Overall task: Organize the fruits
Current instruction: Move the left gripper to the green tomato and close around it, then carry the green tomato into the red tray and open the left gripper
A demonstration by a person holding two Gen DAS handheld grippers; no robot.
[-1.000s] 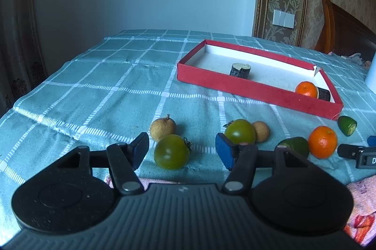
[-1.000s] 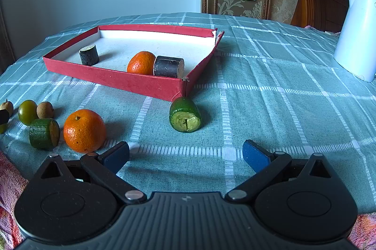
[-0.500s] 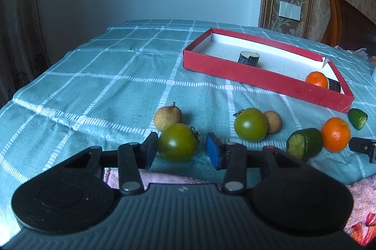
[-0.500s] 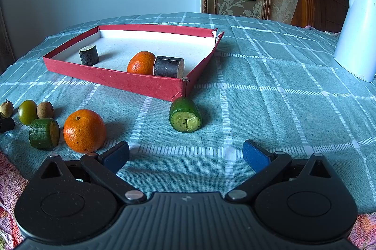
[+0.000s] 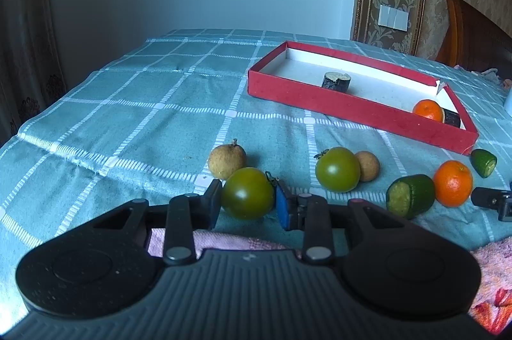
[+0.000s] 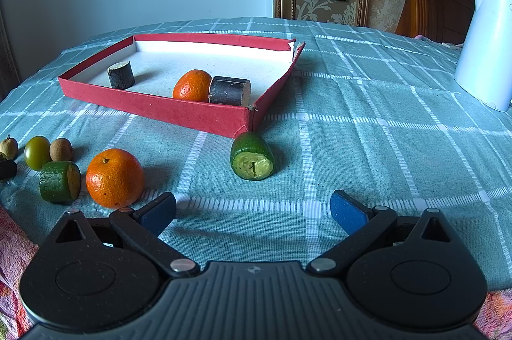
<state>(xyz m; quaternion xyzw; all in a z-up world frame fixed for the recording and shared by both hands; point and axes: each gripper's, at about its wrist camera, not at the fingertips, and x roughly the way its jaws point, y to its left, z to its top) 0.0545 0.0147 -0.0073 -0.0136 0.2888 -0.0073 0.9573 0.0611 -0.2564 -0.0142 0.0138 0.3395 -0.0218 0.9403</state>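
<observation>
My left gripper [image 5: 248,202] is shut on a green tomato [image 5: 247,193] that rests on the checked cloth. A brown longan [image 5: 226,160] lies just behind it. To the right lie a second green tomato [image 5: 337,169], another longan [image 5: 368,165], a cut green piece [image 5: 411,195], an orange [image 5: 453,183] and a second cut green piece [image 5: 484,162]. The red tray [image 5: 352,108] holds an orange [image 5: 428,110] and two dark cylinders. My right gripper [image 6: 252,210] is open and empty, with the orange [image 6: 114,177] at its left and the cut green piece [image 6: 252,161] ahead.
A white kettle [image 6: 488,45] stands at the far right of the table. A pink patterned towel [image 5: 492,263] lies along the near table edge. A wooden headboard [image 6: 432,7] and a papered wall stand behind the table.
My left gripper has closed its fingers onto the near green tomato, which stood loose between them a second ago. The right gripper has not moved.
</observation>
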